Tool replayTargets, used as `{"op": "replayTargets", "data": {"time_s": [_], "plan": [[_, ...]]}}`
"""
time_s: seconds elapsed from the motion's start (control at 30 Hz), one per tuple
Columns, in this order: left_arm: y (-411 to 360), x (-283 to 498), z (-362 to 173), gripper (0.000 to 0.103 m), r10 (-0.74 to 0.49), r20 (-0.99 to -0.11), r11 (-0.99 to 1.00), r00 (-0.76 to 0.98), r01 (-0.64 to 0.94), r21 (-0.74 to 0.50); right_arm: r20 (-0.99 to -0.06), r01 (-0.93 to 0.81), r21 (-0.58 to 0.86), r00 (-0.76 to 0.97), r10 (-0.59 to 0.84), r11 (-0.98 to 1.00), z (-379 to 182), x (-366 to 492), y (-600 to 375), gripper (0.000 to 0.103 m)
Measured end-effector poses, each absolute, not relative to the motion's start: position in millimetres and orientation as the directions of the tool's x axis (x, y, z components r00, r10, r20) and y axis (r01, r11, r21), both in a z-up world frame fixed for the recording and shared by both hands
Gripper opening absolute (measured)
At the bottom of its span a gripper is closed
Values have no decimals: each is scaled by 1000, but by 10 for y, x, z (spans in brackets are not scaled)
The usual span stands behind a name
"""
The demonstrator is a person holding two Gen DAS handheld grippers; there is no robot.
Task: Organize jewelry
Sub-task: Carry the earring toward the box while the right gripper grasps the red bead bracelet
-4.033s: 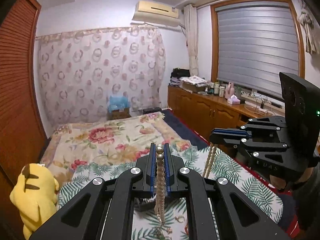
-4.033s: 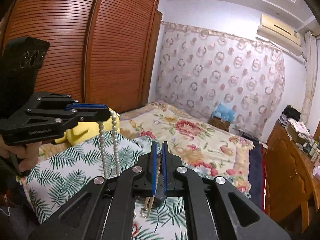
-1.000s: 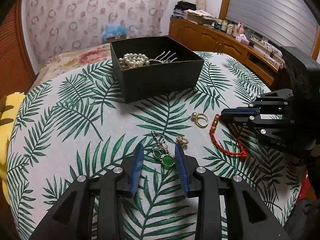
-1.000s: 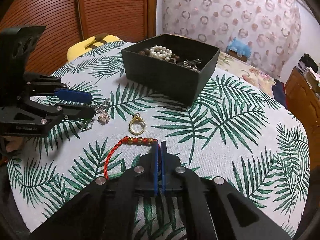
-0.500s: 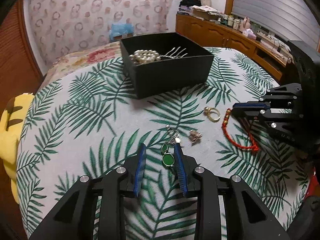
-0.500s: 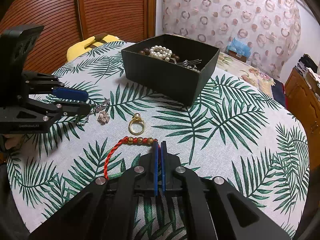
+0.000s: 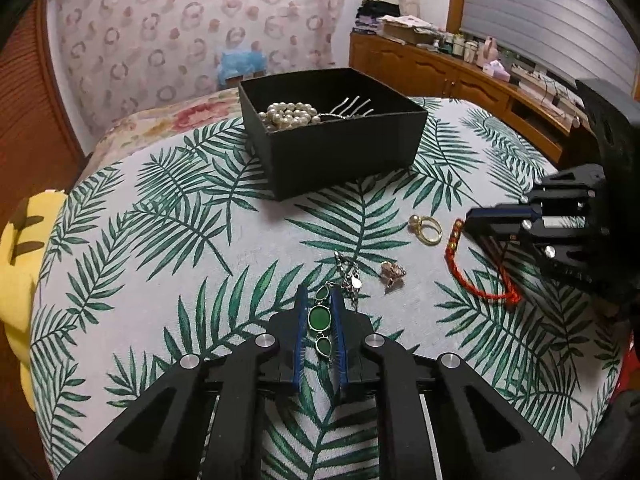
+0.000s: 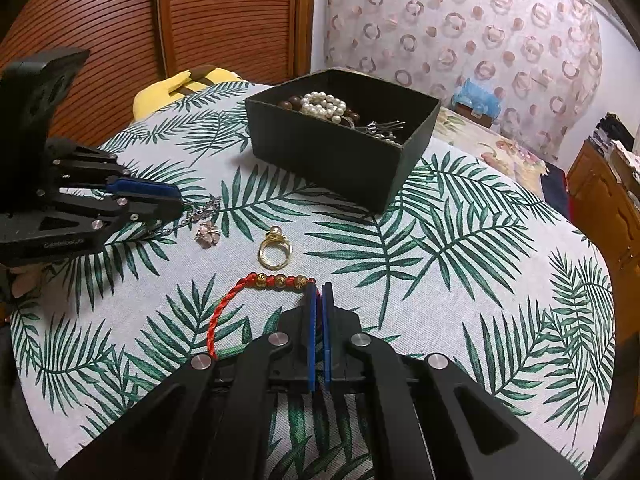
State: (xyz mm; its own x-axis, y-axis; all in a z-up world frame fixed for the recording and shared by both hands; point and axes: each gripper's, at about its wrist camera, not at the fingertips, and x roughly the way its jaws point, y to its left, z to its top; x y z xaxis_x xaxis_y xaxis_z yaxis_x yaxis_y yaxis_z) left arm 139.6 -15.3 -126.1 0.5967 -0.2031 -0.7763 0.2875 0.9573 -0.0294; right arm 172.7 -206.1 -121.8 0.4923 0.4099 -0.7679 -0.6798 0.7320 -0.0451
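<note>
Your left tongs (image 7: 320,322) have just been closing on the green-stone bracelet (image 7: 319,318), light and limp, lying on the worktop (image 7: 168,240); hold its big stone. The right tongs (image 8: 319,300) are clenched on the red cord bracelet (image 8: 224,308). The black box (image 7: 344,152) has clear room ahead; lift over its rim.

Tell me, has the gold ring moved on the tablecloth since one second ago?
No. In the right wrist view the gold ring lies just beyond the beads of the red bracelet, nearer than the black box, exactly as before.
</note>
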Motion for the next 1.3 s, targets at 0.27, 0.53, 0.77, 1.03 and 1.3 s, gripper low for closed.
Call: {"op": "replayTargets", "data": {"time_s": [0.27,0.53,0.77,1.03,1.3], "plan": [[-86,1441,-1123,10,-219,-746,962,629,265,-59,-733,-667,-50,529,427,743,-1024,1792,-2084,3],[-76,1456,-778,10,-233,-683,961,693,271,-53,-690,-669,-85,574,441,738,-759,1862,-2027,3],[-71,1563,-487,10,-244,-629,961,738,273,-51,-637,-668,-106,614,466,737,-489,1969,-1965,3],[-59,1726,-226,10,-241,-577,963,780,267,-41,-585,-645,-93,652,483,759,-286,2258,-1955,3],[-101,1879,-33,10,-244,-541,962,805,273,-29,-561,-622,-68,671,485,780,-293,2521,-1922,3]]}}
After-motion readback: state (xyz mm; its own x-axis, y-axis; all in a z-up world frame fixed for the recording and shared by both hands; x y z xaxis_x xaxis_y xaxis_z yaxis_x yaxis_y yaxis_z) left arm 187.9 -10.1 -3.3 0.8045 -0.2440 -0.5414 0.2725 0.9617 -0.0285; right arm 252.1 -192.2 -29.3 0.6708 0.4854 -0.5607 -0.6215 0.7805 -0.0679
